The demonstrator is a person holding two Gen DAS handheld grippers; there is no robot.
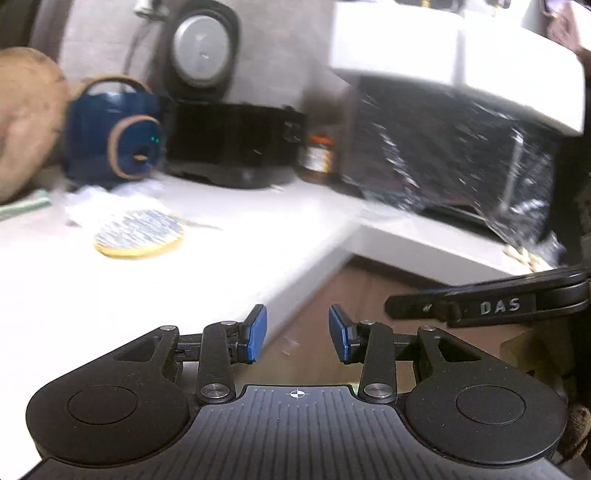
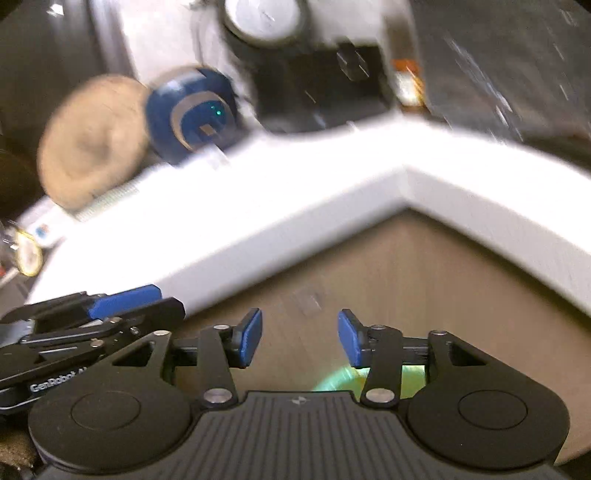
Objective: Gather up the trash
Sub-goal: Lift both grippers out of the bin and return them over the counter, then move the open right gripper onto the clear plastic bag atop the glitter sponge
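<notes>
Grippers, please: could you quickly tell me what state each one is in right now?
Left gripper: open, nothing between its blue pads.
Right gripper: open, nothing between its blue pads.

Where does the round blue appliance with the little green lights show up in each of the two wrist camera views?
Left wrist view: the blue appliance stands upper left, at the back of the white counter, beside a black box.
Right wrist view: the blue appliance is upper left of centre, blurred, behind the counter's edge.
Shared landmark: the round grey dial on the wall above it.
</notes>
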